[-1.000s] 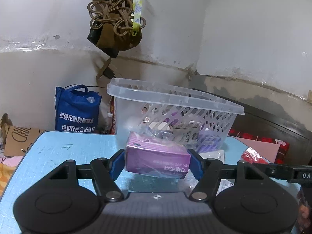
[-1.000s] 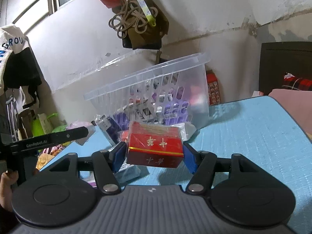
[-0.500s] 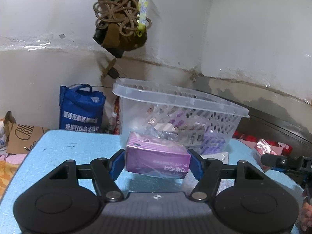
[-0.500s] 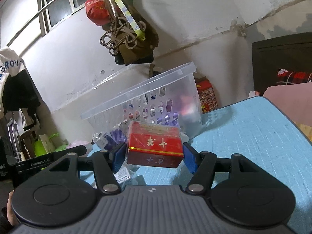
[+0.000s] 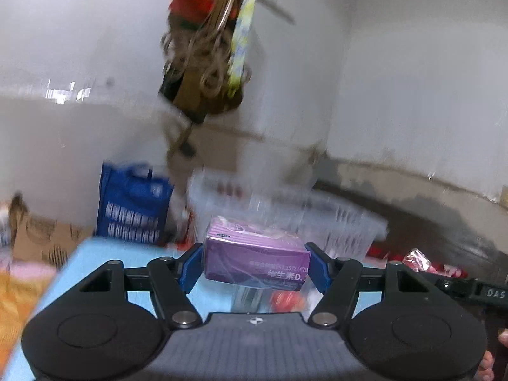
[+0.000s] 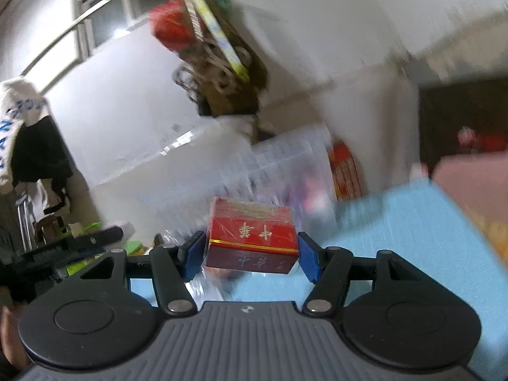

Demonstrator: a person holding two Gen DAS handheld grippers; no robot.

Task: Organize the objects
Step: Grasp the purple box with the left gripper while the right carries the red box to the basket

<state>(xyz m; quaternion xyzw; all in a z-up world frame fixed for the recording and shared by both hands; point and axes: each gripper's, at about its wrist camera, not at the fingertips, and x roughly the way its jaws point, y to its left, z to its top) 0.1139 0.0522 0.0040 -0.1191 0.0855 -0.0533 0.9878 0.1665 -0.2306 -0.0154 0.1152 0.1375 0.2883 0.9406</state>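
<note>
Left tool (image 5: 255, 268): closed on a purple box (image 5: 254, 262); both blue pads are pressed against the box's short ends, at about half opening.
Purple box: held level, clear of the light blue tabletop (image 5: 104, 254), in front of the basket (image 5: 343, 222).
Right tool (image 6: 250, 250): closed on a red box (image 6: 250, 235); a blue pad is seen at each end of it, at about half opening.
Red box: wrapped in clear film, gold characters on its front, held above the tabletop (image 6: 397, 222).
Basket: clear plastic with slotted walls, set on the tabletop behind both boxes; contents blurred, not identifiable.
Background, left view: a blue bag (image 5: 133, 206) stands beyond the tabletop's far edge; a bundle of bags (image 5: 209, 60) hangs on the wall above the basket.
Picture quality: both views smeared by motion blur.
</note>
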